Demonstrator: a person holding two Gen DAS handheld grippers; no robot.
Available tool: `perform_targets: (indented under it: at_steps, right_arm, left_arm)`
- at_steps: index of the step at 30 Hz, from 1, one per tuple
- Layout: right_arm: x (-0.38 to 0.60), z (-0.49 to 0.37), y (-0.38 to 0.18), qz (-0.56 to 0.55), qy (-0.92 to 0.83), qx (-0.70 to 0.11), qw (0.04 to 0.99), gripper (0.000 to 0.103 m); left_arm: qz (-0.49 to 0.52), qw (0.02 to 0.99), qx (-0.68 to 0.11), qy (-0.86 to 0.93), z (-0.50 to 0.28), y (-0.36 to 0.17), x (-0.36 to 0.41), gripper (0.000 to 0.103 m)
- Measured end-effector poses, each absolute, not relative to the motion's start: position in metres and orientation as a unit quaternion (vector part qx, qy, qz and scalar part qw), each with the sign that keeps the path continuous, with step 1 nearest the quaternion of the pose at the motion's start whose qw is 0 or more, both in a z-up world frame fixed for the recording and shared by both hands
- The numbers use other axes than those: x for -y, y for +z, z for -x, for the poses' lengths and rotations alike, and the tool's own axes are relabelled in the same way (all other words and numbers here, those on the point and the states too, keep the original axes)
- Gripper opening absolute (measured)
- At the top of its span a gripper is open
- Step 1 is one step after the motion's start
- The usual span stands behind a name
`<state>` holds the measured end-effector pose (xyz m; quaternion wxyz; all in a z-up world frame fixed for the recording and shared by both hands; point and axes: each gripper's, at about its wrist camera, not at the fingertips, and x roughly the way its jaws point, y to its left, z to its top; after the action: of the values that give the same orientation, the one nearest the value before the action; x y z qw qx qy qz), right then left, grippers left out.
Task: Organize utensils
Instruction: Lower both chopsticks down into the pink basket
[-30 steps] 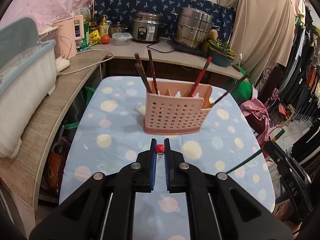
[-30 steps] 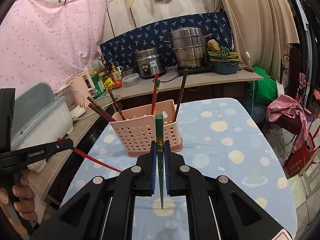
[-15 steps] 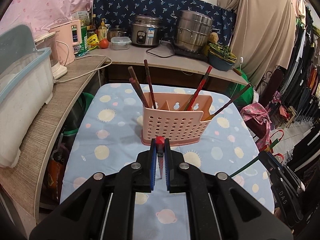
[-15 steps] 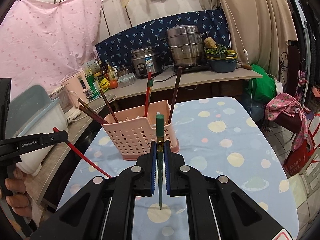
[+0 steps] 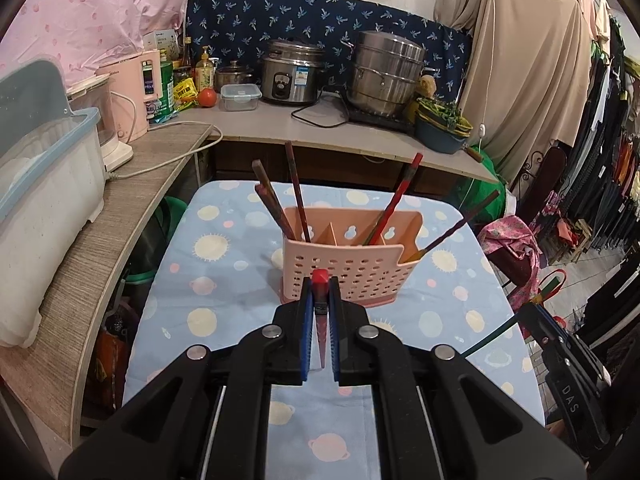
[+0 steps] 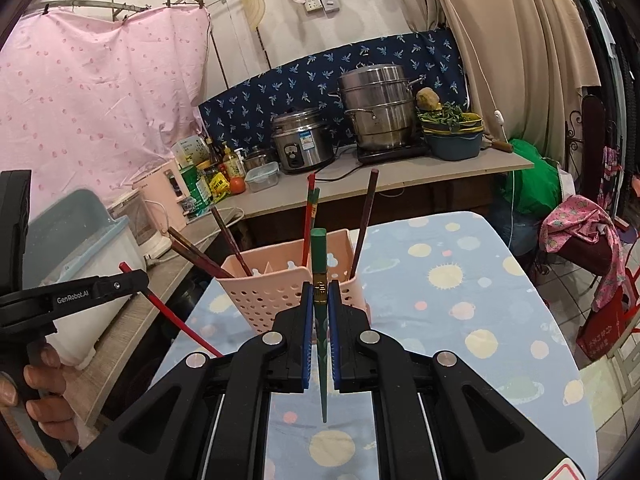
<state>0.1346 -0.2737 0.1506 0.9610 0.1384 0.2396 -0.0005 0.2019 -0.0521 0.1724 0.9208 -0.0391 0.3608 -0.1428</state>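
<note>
Both grippers, clamping chopsticks, have risen; the pink holder (image 5: 352, 258) looks nearer.

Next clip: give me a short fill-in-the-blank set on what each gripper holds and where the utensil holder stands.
1. The left gripper is shut on a chopstick whose colour is ____.
2. The right gripper is shut on a chopstick whose colour is ____.
3. The pink utensil holder stands on a cloth printed with suns and ____.
4. The number of chopsticks lying flat on that cloth is ____.

Missing words: red; green; planets; zero
</note>
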Motion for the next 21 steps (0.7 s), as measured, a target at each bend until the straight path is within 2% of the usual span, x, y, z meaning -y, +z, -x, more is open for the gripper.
perform_targets:
  at_steps: [21]
  right_arm:
    - [0.284,-0.188,0.232,-0.16,0.007,-0.137,0.978,0.007]
  left_arm:
    - [0.068,0.956,-0.249,-0.14,-0.231,0.274,0.041,0.007]
